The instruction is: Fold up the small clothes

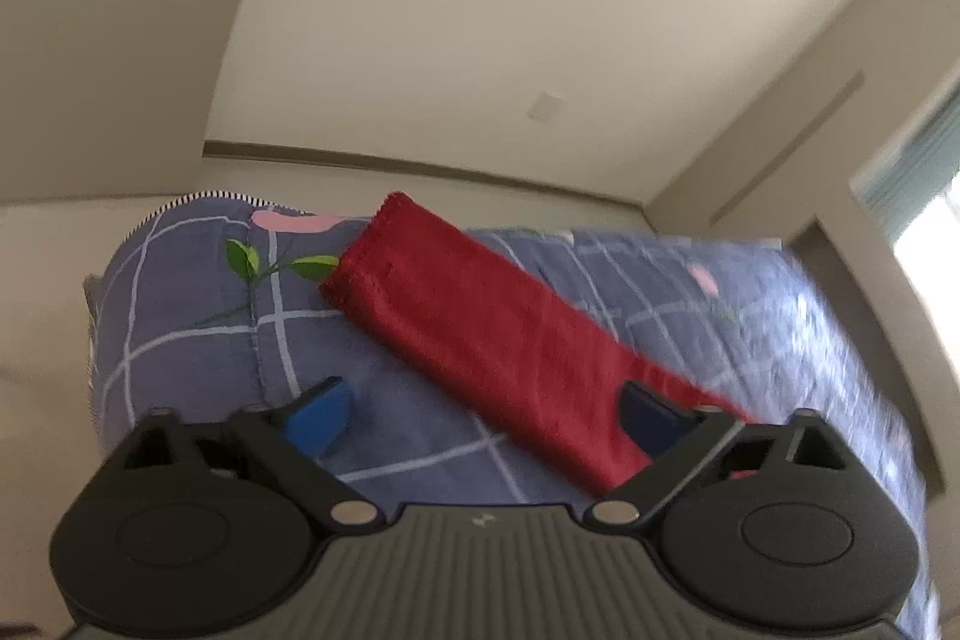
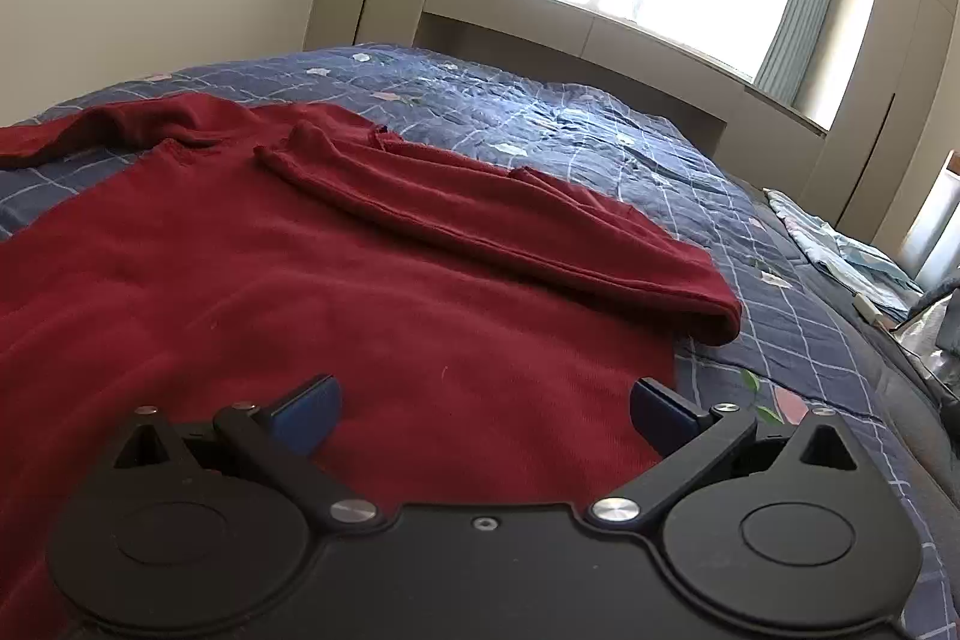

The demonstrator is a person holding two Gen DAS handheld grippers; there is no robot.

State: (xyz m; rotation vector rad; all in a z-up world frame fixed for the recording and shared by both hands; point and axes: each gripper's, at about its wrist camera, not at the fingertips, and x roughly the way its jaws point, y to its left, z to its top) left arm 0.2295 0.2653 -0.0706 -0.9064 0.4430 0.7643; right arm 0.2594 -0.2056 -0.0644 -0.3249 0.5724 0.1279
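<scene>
Nearest the right wrist camera, your right gripper (image 2: 483, 415) stood with its blue pads (image 2: 306, 415) spread apart and nothing between them, hovering low over the lower body of the dark red knit long-sleeved top (image 2: 336, 292). That top lay spread flat on the blue checked quilted bedspread (image 2: 606, 130), which gave you a broad, soft surface for folding. One sleeve (image 2: 498, 232) was already laid across the chest, so the fold looked part done; the other sleeve (image 2: 78, 130) reached out to the far left, not yet folded in.

Your left gripper (image 1: 480, 421) was likewise held wide, clamping nothing, though that outstretched sleeve (image 1: 480, 334) ran between its blue pads (image 1: 318, 418). I judged you had placed it there to take that sleeve and carry it inward.
</scene>
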